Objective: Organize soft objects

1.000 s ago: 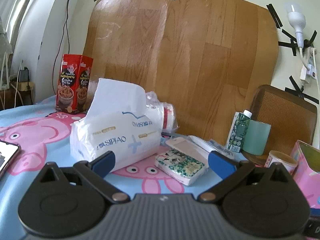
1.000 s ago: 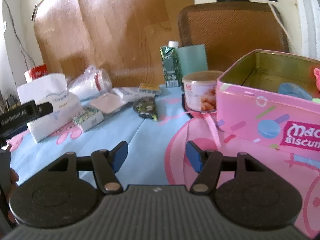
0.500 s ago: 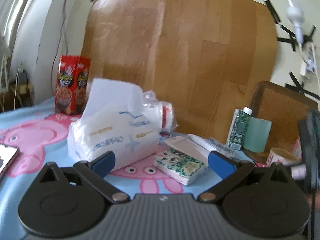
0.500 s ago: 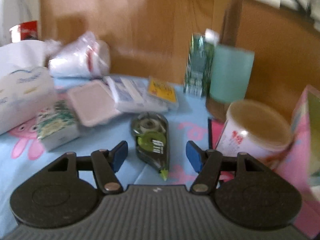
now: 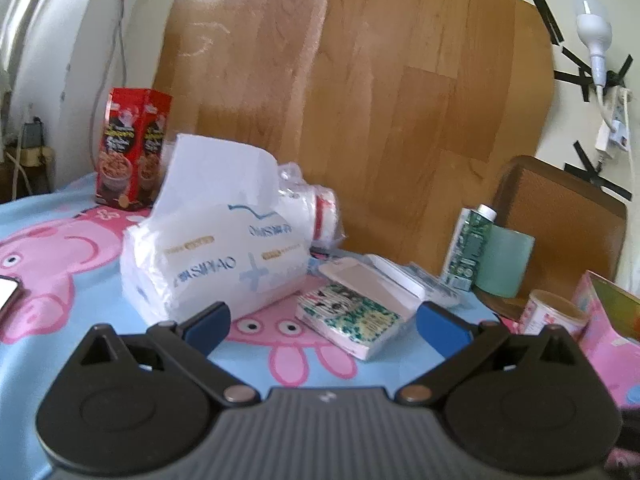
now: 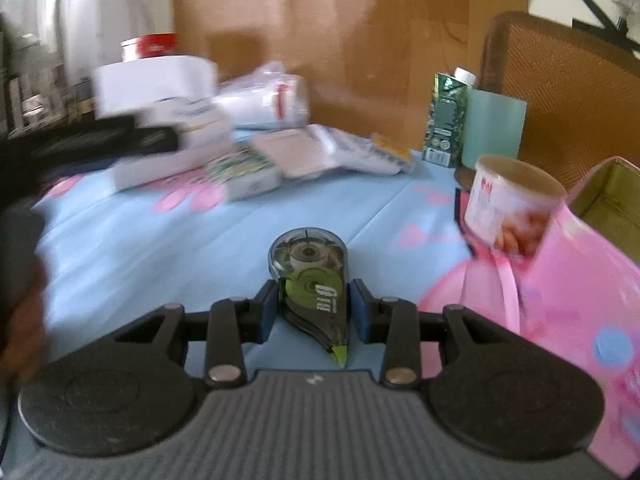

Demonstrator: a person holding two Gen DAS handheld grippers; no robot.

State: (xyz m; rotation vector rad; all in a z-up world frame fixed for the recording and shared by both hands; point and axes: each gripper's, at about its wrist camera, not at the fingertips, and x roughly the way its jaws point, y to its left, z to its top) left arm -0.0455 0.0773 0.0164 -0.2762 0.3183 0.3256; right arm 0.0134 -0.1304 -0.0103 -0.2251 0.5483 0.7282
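on the blue cartoon-pig cloth (image 6: 160, 256), right gripper (image 6: 314, 314) has a correction tape (image 6: 310, 280) between its blue pads; jaws are closing, pads sit right at the tape's sides, though contact is hard to confirm through the blur. tape lies flat on the cloth, green tip toward the camera, clear round end pointing away. just right of it: a paper cup (image 6: 512, 208) and, touching the cup, a pink tin (image 6: 560, 288), lid off. behind, by the wood panel (image 6: 340, 40): a green carton (image 6: 446, 116) with a teal cup (image 6: 494, 130) beside it. left gripper (image 5: 322, 322) is released, jaws wide, nothing between them, hovering over the cloth. ahead of it: a tissue pack (image 5: 216, 256) with one sheet sticking up, and just right of that a small patterned pack (image 5: 350, 318) flat on the cloth. a pale flat case (image 5: 368, 280) touches the patterned pack's far side. a bagged stack of cups (image 5: 316, 212) lies on its side behind the tissue pack. red snack box (image 5: 132, 148) stands upright at far left near the wall. soft items (tissue pack, patterned pack) are well apart from the tin. a dark blurred shape at the left edge of the right view, can't tell what.
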